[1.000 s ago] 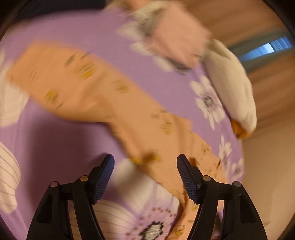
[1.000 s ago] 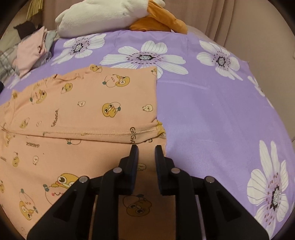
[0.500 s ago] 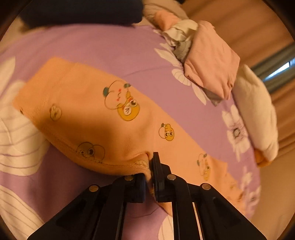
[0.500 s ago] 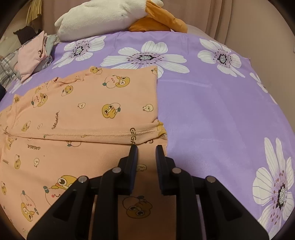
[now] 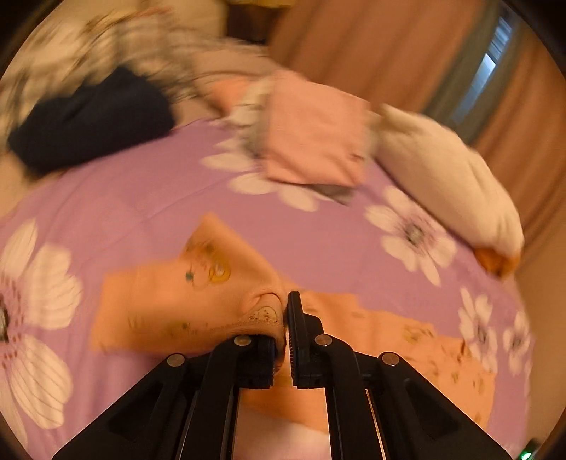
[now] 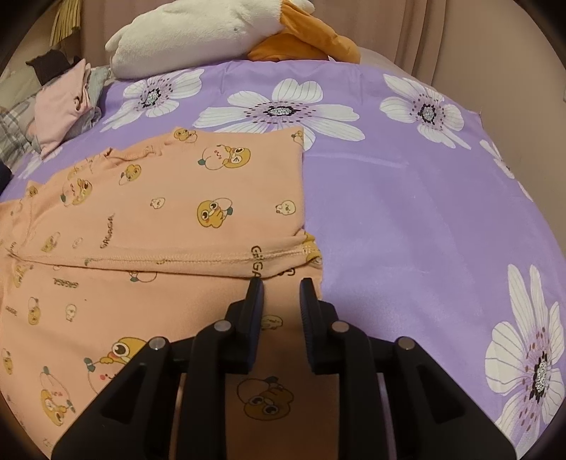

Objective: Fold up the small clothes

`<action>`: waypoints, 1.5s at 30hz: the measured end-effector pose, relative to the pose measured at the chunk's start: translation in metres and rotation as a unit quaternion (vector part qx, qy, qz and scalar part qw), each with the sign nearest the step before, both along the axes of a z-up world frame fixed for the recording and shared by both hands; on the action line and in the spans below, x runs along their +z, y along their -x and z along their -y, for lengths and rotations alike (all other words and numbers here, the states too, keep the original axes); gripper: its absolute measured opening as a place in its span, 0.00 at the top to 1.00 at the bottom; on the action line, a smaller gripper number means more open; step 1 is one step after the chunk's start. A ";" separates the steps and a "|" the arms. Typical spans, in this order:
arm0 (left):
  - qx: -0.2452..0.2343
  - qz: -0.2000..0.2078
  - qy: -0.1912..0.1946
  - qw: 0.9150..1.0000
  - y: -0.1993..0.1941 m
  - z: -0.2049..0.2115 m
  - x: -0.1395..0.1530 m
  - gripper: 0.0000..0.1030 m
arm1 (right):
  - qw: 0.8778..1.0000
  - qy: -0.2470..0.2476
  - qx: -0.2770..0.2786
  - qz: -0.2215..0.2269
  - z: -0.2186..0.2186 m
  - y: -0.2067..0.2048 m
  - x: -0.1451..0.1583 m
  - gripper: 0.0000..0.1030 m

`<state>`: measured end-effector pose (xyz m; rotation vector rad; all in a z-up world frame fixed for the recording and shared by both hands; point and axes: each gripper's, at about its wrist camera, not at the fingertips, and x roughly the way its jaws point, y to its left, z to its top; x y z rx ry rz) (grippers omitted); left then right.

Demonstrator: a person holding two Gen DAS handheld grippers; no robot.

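An orange child's garment [image 6: 148, 226] printed with cartoon ducks lies on the purple flowered bedspread [image 6: 406, 198], one part folded over the rest along a stitched hem. My left gripper [image 5: 284, 318] is shut on the cuff end of the garment's sleeve [image 5: 169, 300] and holds it lifted; that view is blurred. My right gripper [image 6: 281, 286] hovers over the garment's right edge just below the hem, its jaws a little apart with nothing between them.
A folded pink garment [image 5: 315, 141] and a dark blue one [image 5: 92, 116] lie at the bed's far side. A white plush toy [image 6: 198, 32] with an orange part [image 6: 307, 42] rests by the curtains. A pile of clothes [image 6: 60, 106] sits far left.
My left gripper closed on the sleeve's cuff and is swinging it up and across. The right gripper has stayed in place.
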<state>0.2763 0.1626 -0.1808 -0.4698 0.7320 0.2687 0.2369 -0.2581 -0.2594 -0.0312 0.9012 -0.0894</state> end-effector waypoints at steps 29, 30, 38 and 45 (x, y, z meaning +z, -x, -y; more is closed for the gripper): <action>-0.164 -0.125 -0.210 0.956 0.021 0.127 -0.041 0.35 | 0.997 -0.014 -0.069 -0.016 0.058 0.003 0.001 0.36; -0.184 -0.131 -0.212 0.951 0.018 0.129 -0.054 0.38 | 0.997 -0.017 -0.071 -0.015 0.061 0.003 0.001 0.34; -0.141 -0.117 -0.144 0.972 0.000 0.105 -0.076 0.40 | 0.997 -0.025 -0.075 -0.007 0.061 0.003 0.000 0.32; -0.152 -0.088 -0.128 0.976 0.013 0.097 -0.078 0.41 | 0.997 -0.020 -0.076 -0.003 0.058 0.005 0.000 0.32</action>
